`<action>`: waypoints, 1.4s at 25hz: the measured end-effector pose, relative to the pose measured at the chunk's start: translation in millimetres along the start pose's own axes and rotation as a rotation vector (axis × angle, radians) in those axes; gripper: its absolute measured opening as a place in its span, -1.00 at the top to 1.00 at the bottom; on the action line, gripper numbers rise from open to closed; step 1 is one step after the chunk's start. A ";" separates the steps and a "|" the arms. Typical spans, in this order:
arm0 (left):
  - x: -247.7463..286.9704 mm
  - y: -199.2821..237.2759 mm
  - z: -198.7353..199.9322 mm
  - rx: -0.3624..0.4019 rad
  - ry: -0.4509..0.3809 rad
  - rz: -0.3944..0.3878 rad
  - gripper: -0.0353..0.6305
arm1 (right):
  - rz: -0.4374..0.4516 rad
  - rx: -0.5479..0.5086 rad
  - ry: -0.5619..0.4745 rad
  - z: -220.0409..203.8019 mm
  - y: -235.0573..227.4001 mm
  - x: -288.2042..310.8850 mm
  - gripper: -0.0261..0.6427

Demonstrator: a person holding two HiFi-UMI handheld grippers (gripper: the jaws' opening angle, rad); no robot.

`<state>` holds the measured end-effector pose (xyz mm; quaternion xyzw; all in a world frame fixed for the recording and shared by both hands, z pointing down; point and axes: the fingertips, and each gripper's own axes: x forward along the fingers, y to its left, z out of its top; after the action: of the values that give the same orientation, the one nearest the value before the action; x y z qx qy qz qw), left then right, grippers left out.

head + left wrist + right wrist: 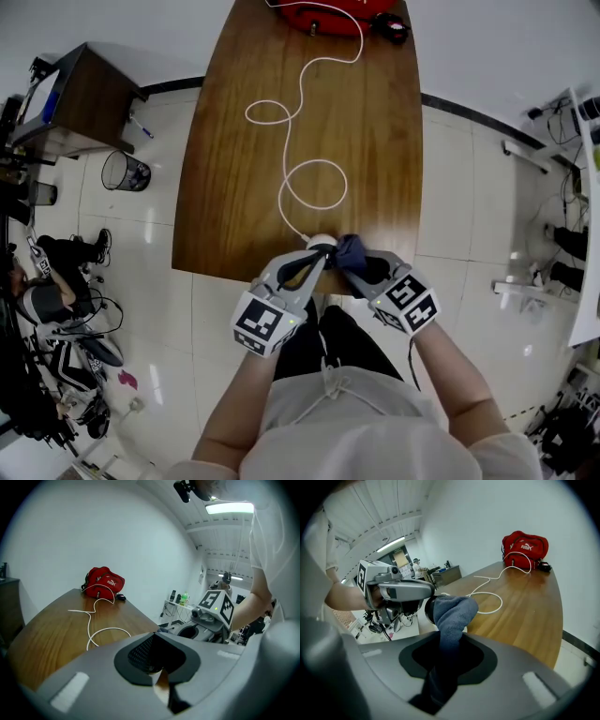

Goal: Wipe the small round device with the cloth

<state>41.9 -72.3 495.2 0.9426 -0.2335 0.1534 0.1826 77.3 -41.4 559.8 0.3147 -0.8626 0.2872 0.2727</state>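
The small round device hangs just past the near edge of the wooden table, with a white cable running from it across the top. My left gripper is shut on it; its dark meshed face fills the gap between the jaws. My right gripper is shut on a blue-grey cloth. In the right gripper view the cloth sticks up from the jaws and its bunched end rests against the device, which the left gripper holds.
A red bag and a small black object lie at the table's far end. A mesh wastebasket and a dark cabinet stand on the tiled floor to the left. Both grippers hover over the person's lap.
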 end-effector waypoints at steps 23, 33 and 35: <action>-9.3 2.1 -2.6 -0.056 0.005 -0.036 0.88 | 0.182 0.052 -0.112 115.6 -19.8 -15.4 0.62; -9.9 3.3 -14.3 -0.101 0.017 -0.038 0.88 | 0.249 0.157 -0.017 94.7 -40.5 48.3 0.62; -10.9 4.7 -13.2 -0.110 0.005 -0.038 0.88 | 0.249 0.186 -0.016 91.9 -46.8 54.5 0.62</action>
<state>27.7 -66.5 504.2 0.9351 -0.2233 0.1390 0.2376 47.8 -153.6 547.4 0.2316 -0.8669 0.3947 0.1977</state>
